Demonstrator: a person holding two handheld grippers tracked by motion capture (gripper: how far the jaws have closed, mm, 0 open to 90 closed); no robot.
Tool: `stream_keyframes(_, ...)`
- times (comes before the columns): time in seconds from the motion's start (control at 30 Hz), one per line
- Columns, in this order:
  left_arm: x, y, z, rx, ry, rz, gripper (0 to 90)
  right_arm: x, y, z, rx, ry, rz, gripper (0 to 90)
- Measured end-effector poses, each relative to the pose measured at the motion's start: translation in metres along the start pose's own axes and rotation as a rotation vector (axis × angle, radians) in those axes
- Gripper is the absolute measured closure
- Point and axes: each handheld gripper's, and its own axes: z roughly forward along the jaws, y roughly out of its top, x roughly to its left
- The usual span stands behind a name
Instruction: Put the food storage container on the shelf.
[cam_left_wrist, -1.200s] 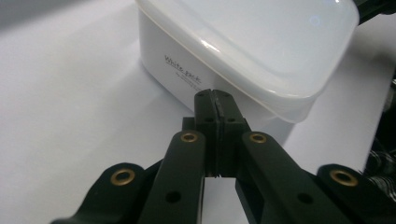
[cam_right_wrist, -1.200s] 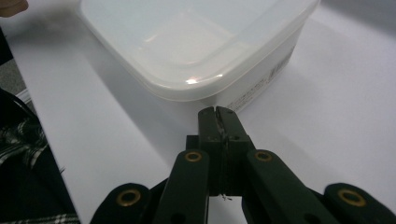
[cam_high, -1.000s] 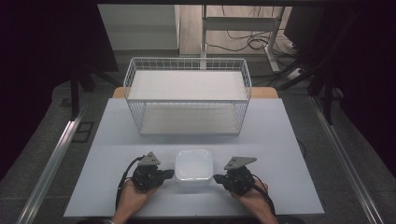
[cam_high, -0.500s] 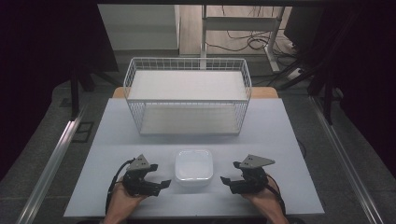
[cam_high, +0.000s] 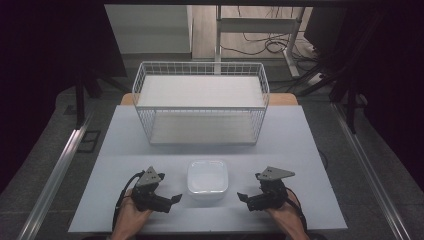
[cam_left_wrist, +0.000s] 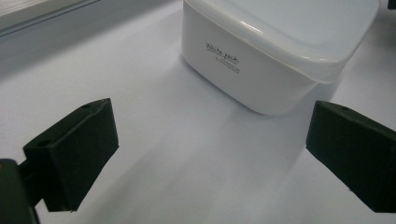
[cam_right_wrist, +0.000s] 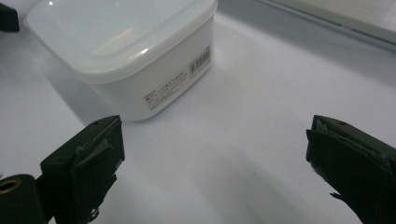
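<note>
Nearest, held low over the white table (cam_high: 300, 150) at either side of a lidded white container (cam_high: 207, 177): left gripper (cam_high: 172, 199) and right gripper (cam_high: 242, 196), jaws just spread wide, nothing between them, container untouched and standing free between the two. Farther back, mid-table, beyond the container: an empty white wire basket (cam_high: 200, 102).

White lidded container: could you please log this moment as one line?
white lidded container: on table, untouched | left hand-held gripper: open, just opened | right hand-held gripper: open, just opened
</note>
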Motion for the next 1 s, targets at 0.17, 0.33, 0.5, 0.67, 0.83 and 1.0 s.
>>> stream_keyframes(0.17, 0.003, 0.001, -0.002, 0.003, -0.006, -0.023, 2.8, -0.003, 0.001, -0.001, -0.016, -0.001, 0.018, 4.3)
stream_keyframes(0.33, 0.004, 0.004, -0.004, 0.014, -0.024, -0.041, 4.0, -0.001, 0.005, 0.000, -0.045, 0.006, 0.015, 4.1)
stream_keyframes(0.5, 0.001, 0.010, -0.004, 0.010, -0.046, -0.030, 4.5, 0.001, 0.010, 0.001, -0.056, 0.024, 0.017, 3.9)
stream_keyframes(0.67, 0.000, 0.017, -0.002, -0.007, -0.076, -0.042, 3.8, 0.002, 0.019, 0.002, -0.075, 0.047, 0.019, 4.0)
stream_keyframes(0.83, 0.001, 0.027, 0.000, -0.038, -0.123, -0.054, 3.4, 0.002, 0.030, 0.008, -0.080, 0.056, 0.017, 3.8)
stream_keyframes(1.0, 0.005, 0.040, 0.005, -0.031, -0.118, -0.047, 3.6, 0.005, 0.042, 0.016, -0.066, 0.058, 0.028, 4.1)
